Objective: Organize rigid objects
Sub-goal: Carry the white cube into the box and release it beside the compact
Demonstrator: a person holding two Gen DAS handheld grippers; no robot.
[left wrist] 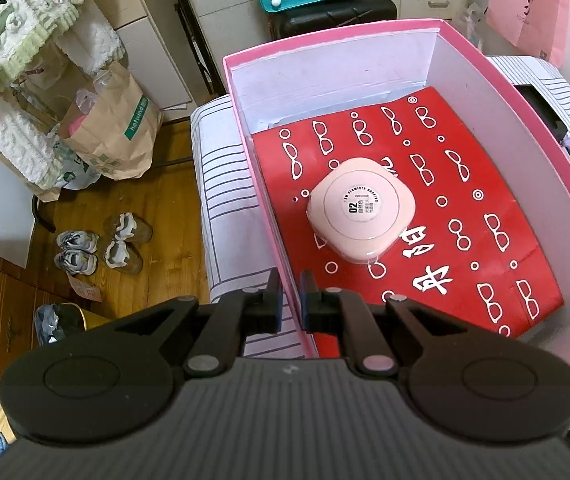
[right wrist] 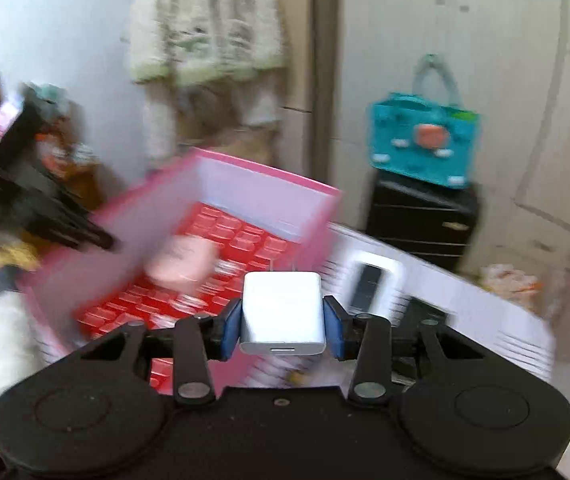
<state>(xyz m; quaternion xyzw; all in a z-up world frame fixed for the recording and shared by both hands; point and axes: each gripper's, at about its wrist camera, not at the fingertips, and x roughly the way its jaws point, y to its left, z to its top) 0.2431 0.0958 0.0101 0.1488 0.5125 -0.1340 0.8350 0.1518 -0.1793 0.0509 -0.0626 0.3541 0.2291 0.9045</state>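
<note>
You are working over the striped surface (left wrist: 221,184) that is carrying the pink box (left wrist: 557,148); whether it is a table or a bed I cannot tell; the box is sitting open-topped, with a red patterned sheet (left wrist: 465,240) lying flat on its floor and a pink rounded case (left wrist: 361,214) resting near the sheet's middle. Your left gripper (left wrist: 292,300) is pinching the box's near-left wall, one finger outside and one inside, so it looks to be steadying the box. Your right gripper (right wrist: 283,322) is clamping the white charger (right wrist: 283,308) by its two flat sides, prongs pointing away, hanging near the box's right wall; the right view is blurring, so finer detail is lost. The step in hand seems to be setting the charger inside; you are best bringing it over the rim level, lowering onto bare red sheet well apart from the pink case, and only spreading the fingers once it is resting flat.
</note>
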